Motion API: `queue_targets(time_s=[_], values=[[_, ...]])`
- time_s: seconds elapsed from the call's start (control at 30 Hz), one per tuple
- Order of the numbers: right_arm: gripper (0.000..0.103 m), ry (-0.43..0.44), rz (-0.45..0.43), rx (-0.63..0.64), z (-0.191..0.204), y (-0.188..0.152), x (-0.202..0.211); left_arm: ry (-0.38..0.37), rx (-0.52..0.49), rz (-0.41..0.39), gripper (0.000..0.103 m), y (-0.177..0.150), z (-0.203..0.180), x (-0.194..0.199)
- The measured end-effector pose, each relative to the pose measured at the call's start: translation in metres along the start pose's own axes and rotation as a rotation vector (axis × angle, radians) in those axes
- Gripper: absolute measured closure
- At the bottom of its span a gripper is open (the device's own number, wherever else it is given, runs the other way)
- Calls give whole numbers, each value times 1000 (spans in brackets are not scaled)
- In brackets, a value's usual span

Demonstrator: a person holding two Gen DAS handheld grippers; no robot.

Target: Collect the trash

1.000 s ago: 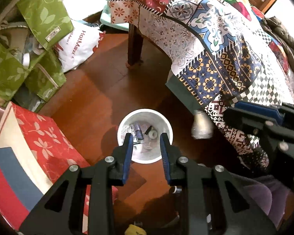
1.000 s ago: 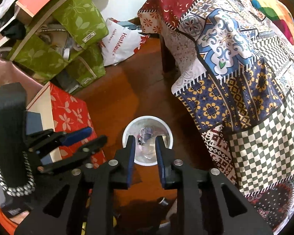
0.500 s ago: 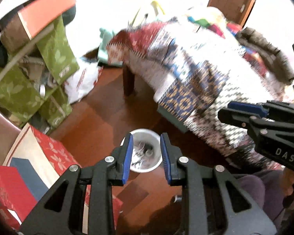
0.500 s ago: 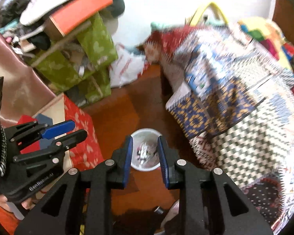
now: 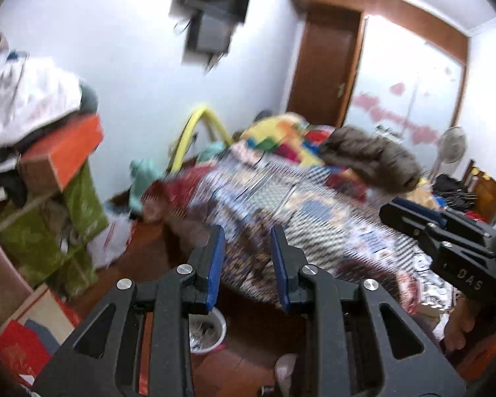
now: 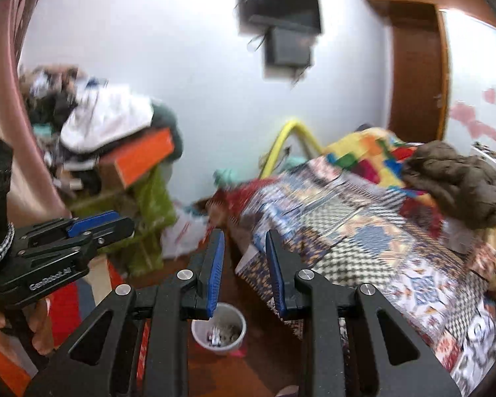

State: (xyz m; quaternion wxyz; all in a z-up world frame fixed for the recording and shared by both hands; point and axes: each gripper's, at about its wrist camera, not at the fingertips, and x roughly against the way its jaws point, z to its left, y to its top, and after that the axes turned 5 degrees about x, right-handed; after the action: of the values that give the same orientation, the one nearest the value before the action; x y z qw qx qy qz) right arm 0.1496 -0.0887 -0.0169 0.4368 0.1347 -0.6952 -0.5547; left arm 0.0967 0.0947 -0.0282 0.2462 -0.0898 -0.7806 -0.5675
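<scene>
A white trash bin [image 5: 211, 329] with several bits of trash inside stands on the wooden floor, low in both views [image 6: 220, 332] and partly behind the gripper fingers. My left gripper [image 5: 246, 258] is open and empty, raised high above the bin and pointing across the room. My right gripper [image 6: 243, 258] is open and empty too, held level beside it. Each gripper shows at the side of the other's view: the right one [image 5: 413, 218] and the left one [image 6: 99, 225]. Both views are blurred.
A bed with a patchwork quilt [image 6: 363, 231] fills the right side, a dark brown bundle [image 6: 456, 182] on it. Green bags and an orange box [image 5: 62, 152] are piled at the left, red boxes [image 5: 20, 344] below. A wooden door [image 5: 324, 69] stands behind.
Both grippers have lifted and tilted up from looking straight down into the bin to looking across the room. The bin has dropped to the bottom of both views. Both stay open and empty.
</scene>
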Motion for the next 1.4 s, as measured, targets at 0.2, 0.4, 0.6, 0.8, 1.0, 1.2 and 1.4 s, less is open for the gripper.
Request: queue_targets(time_s=[0.2,0.4,0.6,0.8,1.0,1.2,1.4], values=[[79,-86,-112,-92,-3,-13,60,-98,-61,-101,75,-5,-40,53],[64,-189,-181,-103,7,-21,99,-143,-113,-166,49,-16,-61,87],[14,-322,-221,-111,16,-35,123,-160,-124,-191,11,-28,-70,106],[0,-515,-258,-146,19,-47,141,-169,-121,-208,9,-38,-65,118],[0,-527,-237,-179,17,-52,147,-172,-126,-211,8,-45,-63,124],[0,-530,-216,-203,17,-59,151,-178,-120,-201,8,-48,-59,121],[0,-534,-195,-204,22,-63,150,-171,-112,-193,8,-50,-54,116]])
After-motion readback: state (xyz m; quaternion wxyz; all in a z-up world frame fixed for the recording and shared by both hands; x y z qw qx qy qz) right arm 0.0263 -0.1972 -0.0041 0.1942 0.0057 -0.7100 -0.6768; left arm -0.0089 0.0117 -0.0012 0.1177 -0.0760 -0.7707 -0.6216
